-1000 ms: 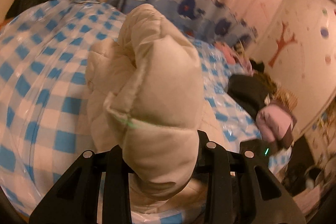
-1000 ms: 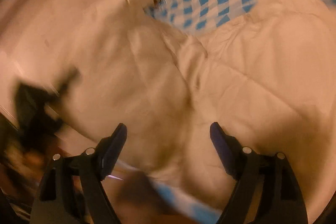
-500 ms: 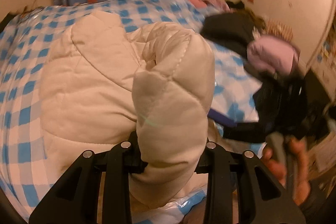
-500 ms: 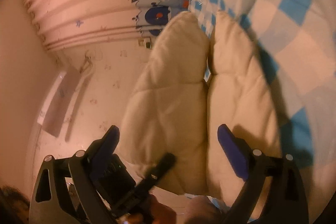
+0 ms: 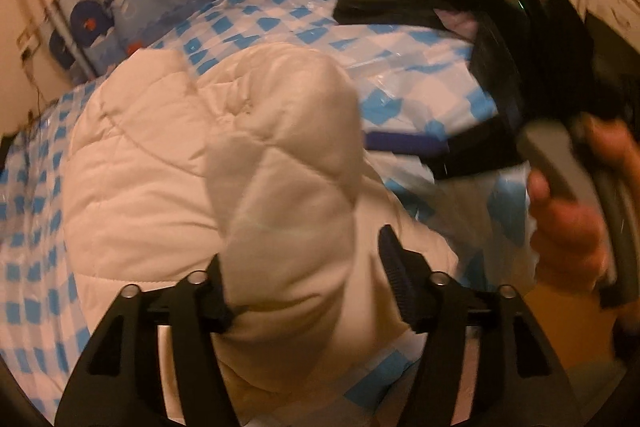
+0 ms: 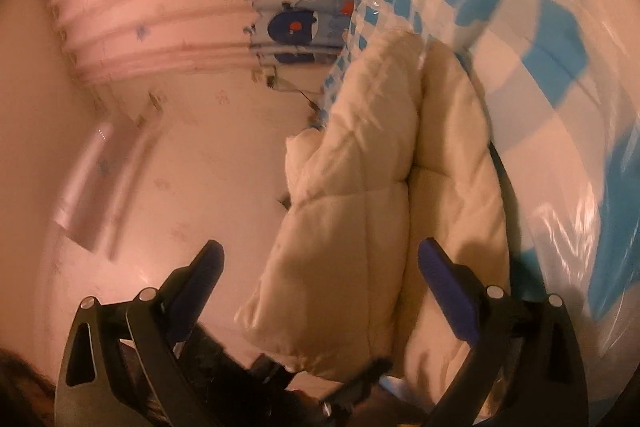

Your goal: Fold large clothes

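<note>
Bed (image 5: 400, 43): checked cover under plastic film; I saw the cream quilted jacket (image 5: 152, 163) lying mid-bed, folded double.
Jacket handling: I judged it light, puffy, slippery; take it at a stitched edge.
Left gripper (image 5: 304, 275): fingers spread, padded fold between, not pinched.
Right gripper (image 6: 320, 291): spread wide, empty.

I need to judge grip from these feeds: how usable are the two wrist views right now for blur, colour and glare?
Left wrist: strong orange cast, cream jacket fairly sharp, right gripper smeared by motion. Right wrist: same cast, wall side and checked cover streaked, plastic glare at the right edge.
</note>
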A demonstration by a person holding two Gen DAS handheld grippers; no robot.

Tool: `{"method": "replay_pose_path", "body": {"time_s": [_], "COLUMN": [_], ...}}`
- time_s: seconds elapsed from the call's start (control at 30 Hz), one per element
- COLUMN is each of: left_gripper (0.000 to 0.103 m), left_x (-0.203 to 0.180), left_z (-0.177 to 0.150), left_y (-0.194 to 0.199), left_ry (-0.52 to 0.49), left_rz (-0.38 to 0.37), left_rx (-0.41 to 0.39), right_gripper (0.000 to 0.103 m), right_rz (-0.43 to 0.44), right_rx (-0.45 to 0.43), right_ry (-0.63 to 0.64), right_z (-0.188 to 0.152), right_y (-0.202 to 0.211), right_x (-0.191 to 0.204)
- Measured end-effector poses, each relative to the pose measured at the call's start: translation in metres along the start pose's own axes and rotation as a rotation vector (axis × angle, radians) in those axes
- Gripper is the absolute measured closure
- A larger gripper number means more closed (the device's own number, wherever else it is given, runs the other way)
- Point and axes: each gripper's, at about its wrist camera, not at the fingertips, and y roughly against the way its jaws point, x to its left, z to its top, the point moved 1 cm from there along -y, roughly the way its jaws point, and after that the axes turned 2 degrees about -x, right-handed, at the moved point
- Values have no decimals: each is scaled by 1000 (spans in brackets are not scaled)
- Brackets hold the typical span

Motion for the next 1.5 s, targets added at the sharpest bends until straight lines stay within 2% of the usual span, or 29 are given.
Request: {"method": "replay_pose_path", "body": {"time_s": [0.13, 0.2, 0.37, 0.43, 0.5, 0.53, 0.57, 0.6, 0.67, 0.7, 0.73, 0.77, 0.8, 0.87, 0.9, 1.0, 1.03, 1.1, 1.17, 1.23, 1.3, 1.37, 1.4, 1.47, 1.5], "left_gripper": [39, 39, 39, 39, 39, 37, 37, 37, 37, 38, 44, 49, 48, 44, 44, 41, 39, 38, 37, 37, 37, 36, 36, 36, 36], "left_x": [-5, 1, 26, 50, 94, 127, 145, 177, 212, 222, 222, 219, 209, 168, 157, 110, 92, 72, 66, 67, 68, 78, 84, 101, 111], "left_z": [-4, -6, -15, -18, -20, -22, -25, -30, -38, -39, -40, -40, -37, -24, -19, -6, -3, 0, 2, 3, 4, 4, 3, 1, -1], "left_y": [19, 39, 88, 108, 122, 124, 123, 114, 90, 72, 55, 43, 29, 12, 7, -1, -4, -10, -10, -8, -3, 2, 9, 25, 33], "left_ry": [-31, -19, 8, 86, 226, 339, 405, 519, 634, 662, 675, 675, 655, 514, 485, 319, 247, 176, 180, 189, 192, 201, 221, 284, 324], "left_rz": [-21, -60, -144, -172, -151, -90, -55, -13, 12, -21, -61, -96, -128, -55, -49, 24, 73, 141, 166, 164, 149, 107, 55, -34, -37], "left_rx": [-8, -20, -66, -109, -172, -210, -220, -229, -211, -187, -156, -131, -103, -77, -73, -63, -63, -57, -59, -56, -51, -43, -46, -73, -98], "right_gripper": [9, 8, 7, 7, 7, 7, 7, 7, 7, 7, 7, 7, 7, 7, 7, 7, 7, 7, 7, 7, 7, 7, 7, 7, 7], "right_rz": [-273, -350, -443, -456, -456, -460, -464, -467, -470, -467, -465, -465, -463, -461, -463, -544, -558, -514, -496, -531, -663, -841, -847, -793, -788], "right_rx": [73, 93, 100, 95, 99, 101, 105, 107, 112, 115, 118, 122, 124, 134, 126, 30, -15, -60, -73, -65, -60, -32, -26, -51, -57], "right_ry": [161, 197, 210, 206, 208, 214, 219, 221, 231, 234, 238, 242, 244, 250, 252, 337, 385, 442, 523, 592, 614, 601, 580, 477, 462], "right_z": [1, 1, -7, -9, -10, -11, -11, -11, -9, -9, -9, -9, -8, -9, -9, -4, -1, 5, 5, 0, -2, -1, -1, 3, 4], "right_y": [-18, -23, -16, -10, -8, -8, -8, -8, -11, -11, -11, -10, -10, -4, 1, 20, 26, 26, 11, -16, -47, -77, -77, -70, -66], "right_x": [13, 11, -12, -22, -27, -28, -28, -28, -27, -28, -27, -28, -28, -29, -28, -7, 8, 39, 66, 81, 76, 40, 25, -8, -12]}}
